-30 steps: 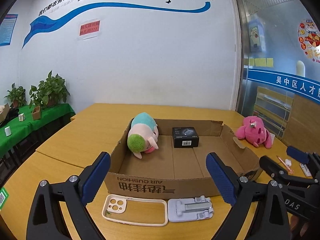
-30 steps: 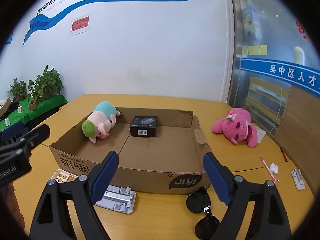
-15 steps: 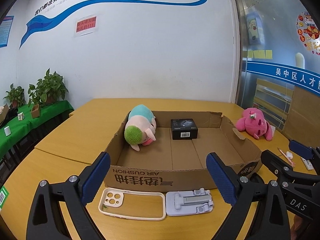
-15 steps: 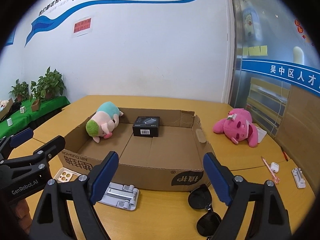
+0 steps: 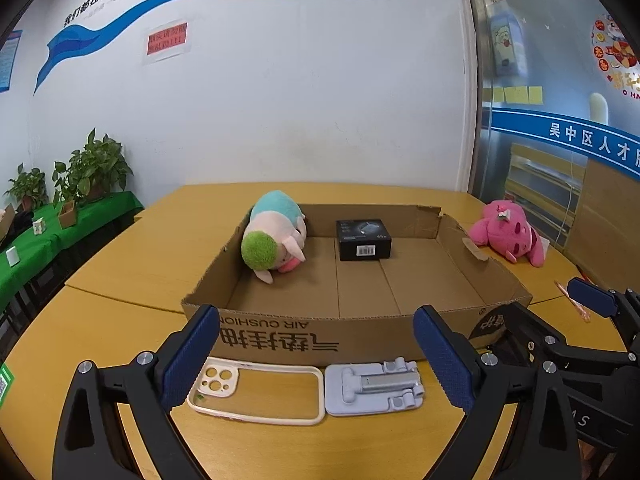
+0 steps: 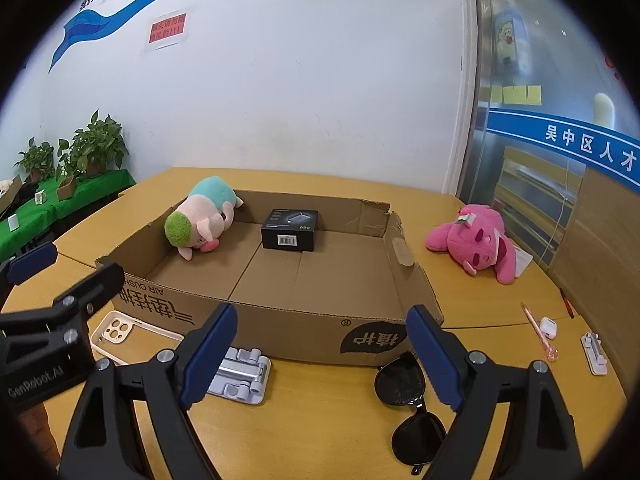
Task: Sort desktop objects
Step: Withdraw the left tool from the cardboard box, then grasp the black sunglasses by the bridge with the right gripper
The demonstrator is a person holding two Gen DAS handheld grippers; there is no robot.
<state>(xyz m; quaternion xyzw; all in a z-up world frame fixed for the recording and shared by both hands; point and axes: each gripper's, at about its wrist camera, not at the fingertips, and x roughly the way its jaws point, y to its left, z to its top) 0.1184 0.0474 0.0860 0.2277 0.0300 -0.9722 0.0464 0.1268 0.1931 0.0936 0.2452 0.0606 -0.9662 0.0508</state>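
left claw point(image 5: 316, 356) wide open, nothing in it | cream plastic phone case point(image 5: 256, 394) flat on the tabletop point(image 5: 120, 280) right below it, just in front of the shallow cardboard box point(image 5: 320, 336), long axis crosswise | right claw point(image 6: 322, 354) also wide and empty, nearer the black sunglasses point(image 6: 408, 404), so I'd guess left goes for the case

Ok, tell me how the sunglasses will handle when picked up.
The sunglasses look light and probably fragile: thin frame, dark lenses. Glossy lenses may slip between pads. They lie flat, so a grip on the frame seems safer.
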